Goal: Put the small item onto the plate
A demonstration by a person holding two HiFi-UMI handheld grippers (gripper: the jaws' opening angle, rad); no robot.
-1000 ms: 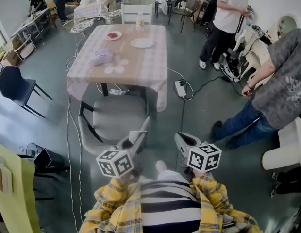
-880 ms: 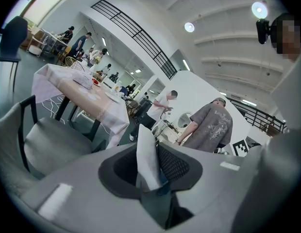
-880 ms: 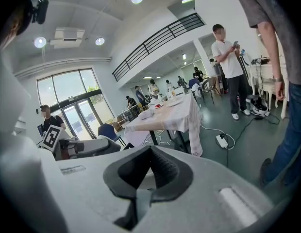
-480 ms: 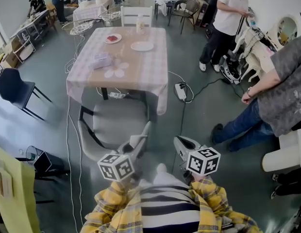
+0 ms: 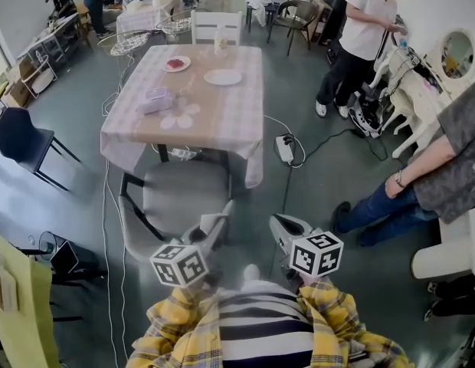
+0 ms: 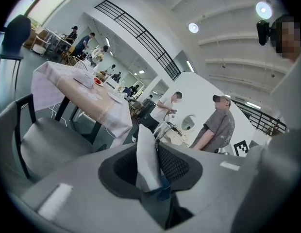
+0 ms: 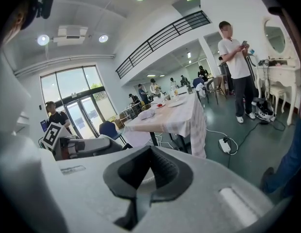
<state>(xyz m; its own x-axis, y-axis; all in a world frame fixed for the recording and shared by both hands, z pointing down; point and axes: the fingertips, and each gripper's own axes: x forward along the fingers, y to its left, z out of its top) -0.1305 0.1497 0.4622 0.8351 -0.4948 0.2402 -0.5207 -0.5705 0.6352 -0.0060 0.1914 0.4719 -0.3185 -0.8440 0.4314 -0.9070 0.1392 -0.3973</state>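
My left gripper (image 5: 220,225) (image 6: 153,152) is shut on a thin white flat item (image 6: 146,160) that stands upright between its black pads. My right gripper (image 5: 279,225) (image 7: 149,154) is beside it, shut, with nothing between its pads. Both are held low in front of me, short of the table (image 5: 230,113) with the checked cloth. A white plate (image 5: 223,77) lies on the table's far half, and a second plate (image 5: 176,64) with something red on it sits to its left. What the white item is cannot be made out.
A grey chair (image 5: 176,198) stands between me and the table. A power strip (image 5: 285,146) and cables lie on the floor at the right. A person in white (image 5: 360,37) and another in grey (image 5: 444,182) stand at the right. A dark chair (image 5: 19,136) is at the left.
Both grippers have shifted a little across the floor with me. The person in grey at the right has slid toward the frame's right edge. Neither gripper's jaws have changed.
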